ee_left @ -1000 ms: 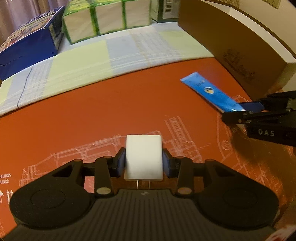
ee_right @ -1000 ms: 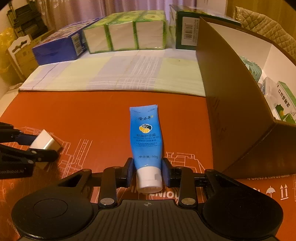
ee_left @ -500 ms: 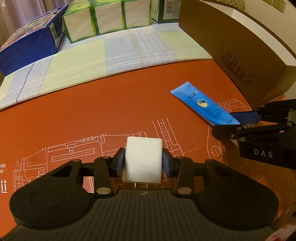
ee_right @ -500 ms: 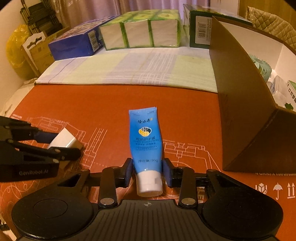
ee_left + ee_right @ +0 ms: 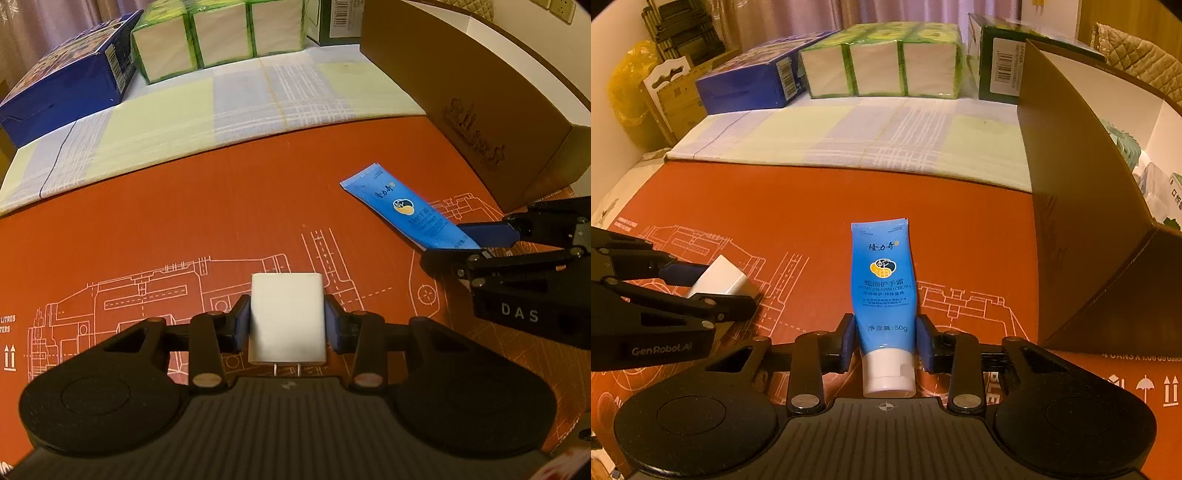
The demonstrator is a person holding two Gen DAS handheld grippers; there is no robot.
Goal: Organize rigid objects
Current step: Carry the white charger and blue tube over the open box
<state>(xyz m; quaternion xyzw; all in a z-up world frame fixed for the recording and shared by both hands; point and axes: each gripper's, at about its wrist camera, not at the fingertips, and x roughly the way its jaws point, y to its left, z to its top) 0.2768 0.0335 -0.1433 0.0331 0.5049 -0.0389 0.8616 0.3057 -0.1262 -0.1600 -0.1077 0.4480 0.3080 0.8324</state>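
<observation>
Plainly the left tongs [image 5: 287, 325] grip a small white hard-plastic plug-in charger block [image 5: 286, 317] by its flat sides, light and stiff; the right tongs [image 5: 885, 341], closing, pinch a soft blue hand-cream tube [image 5: 882, 280] near its white cap; both now ride higher above the orange printed surface [image 5: 184, 221] than a second ago.

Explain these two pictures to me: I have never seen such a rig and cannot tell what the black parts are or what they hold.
No robot here: a person carries a two-finger gripper in each hand, each with a camera looking along its fingers. One picture is from the left gripper, shut on a white plug adapter. The other is from the right gripper, its jaws closing on a blue hand cream tube. Each gripper shows in the other's picture. Below lies an orange printed sheet; an open brown box stands to the right.
</observation>
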